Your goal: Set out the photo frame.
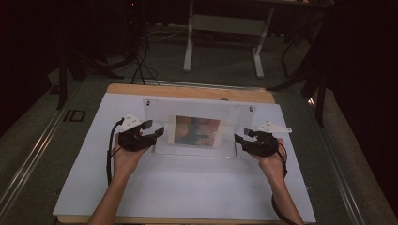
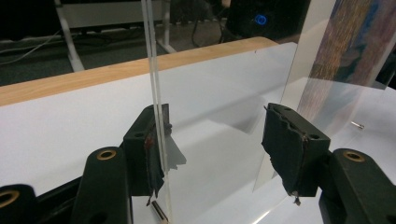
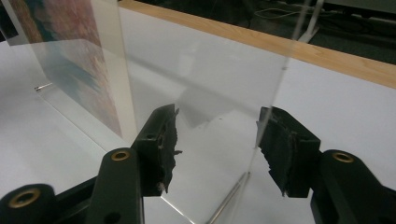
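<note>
Clear acrylic frame [image 1: 197,129] with picture [image 1: 197,131] stood upright on white table [image 1: 187,187]. Left gripper [image 1: 157,133] and right gripper [image 1: 238,138] straddled its side edges, jaws spread, nothing clamped.

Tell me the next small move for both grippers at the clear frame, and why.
Probably close both grippers. The left gripper and right gripper stand open, each astride a side edge of the upright acrylic photo frame; closing them would probably secure the frame for lifting.
</note>
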Demonstrator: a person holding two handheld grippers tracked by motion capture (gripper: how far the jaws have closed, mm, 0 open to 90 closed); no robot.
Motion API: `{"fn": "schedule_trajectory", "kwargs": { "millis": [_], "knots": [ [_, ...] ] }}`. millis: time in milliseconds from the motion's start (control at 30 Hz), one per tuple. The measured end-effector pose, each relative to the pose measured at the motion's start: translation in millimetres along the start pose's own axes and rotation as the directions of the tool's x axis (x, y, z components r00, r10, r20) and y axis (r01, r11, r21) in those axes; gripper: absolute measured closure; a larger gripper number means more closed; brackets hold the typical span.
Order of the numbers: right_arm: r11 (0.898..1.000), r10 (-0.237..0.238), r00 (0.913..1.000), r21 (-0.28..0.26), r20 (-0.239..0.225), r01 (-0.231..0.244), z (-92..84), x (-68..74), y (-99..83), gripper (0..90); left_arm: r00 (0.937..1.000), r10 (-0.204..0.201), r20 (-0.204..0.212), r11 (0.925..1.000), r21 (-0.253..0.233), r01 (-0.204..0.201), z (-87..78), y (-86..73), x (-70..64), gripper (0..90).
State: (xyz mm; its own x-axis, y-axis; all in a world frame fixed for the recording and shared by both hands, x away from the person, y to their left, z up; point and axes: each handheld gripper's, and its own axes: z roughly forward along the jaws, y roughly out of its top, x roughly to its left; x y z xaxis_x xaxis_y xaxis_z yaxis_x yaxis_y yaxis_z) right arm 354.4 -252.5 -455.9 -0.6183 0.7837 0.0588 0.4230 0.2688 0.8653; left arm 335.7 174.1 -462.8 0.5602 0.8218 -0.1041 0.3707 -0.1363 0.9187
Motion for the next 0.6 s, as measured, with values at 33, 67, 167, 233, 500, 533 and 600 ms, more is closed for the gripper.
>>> {"fn": "schedule_trajectory", "kwargs": {
  "millis": [33,67,167,233,500,533,600],
  "knots": [
    [1.0,0.003,1.0,0.001,-0.002,-0.003,-0.7,-0.9,0.2,46.3,1.0,0.005,0.001,1.0,0.0,-0.005,-1.3,0.4,0.5,41.5],
    [1.0,0.003,1.0,0.003,0.001,-0.003,-1.4,-1.8,0.3,46.3,1.0,0.007,0.001,1.0,0.001,-0.007,-2.2,0.9,0.8,41.6],
    [1.0,0.001,1.0,0.005,-0.001,-0.001,-4.1,-4.2,1.3,46.3,0.9998,0.017,0.002,0.9998,-0.007,-0.017,-7.4,3.5,2.8,41.9],
    [1.0,0.0,1.0,0.006,-0.003,0.0,-6.2,-5.4,2.2,46.3,0.9999,0.015,0.006,0.9997,-0.019,-0.015,-11.1,4.9,4.4,42.6],
    [0.999,-0.02,0.9992,0.033,-0.035,0.021,-14.3,-11.0,5.9,44.2,0.9998,0.014,0.017,0.9984,-0.055,-0.013,-26.8,11.5,12.5,44.5],
    [0.999,-0.022,0.9992,0.036,-0.034,0.023,-15.4,-11.8,6.1,44.2,0.9998,0.011,0.016,0.9983,-0.057,-0.01,-28.6,11.9,14.3,44.7],
    [0.999,-0.025,0.999,0.041,-0.036,0.027,-17.6,-13.9,6.5,44.2,0.9999,0.002,0.016,0.9981,-0.061,-0.001,-31.8,12.5,17.5,45.6]
  ]
}}
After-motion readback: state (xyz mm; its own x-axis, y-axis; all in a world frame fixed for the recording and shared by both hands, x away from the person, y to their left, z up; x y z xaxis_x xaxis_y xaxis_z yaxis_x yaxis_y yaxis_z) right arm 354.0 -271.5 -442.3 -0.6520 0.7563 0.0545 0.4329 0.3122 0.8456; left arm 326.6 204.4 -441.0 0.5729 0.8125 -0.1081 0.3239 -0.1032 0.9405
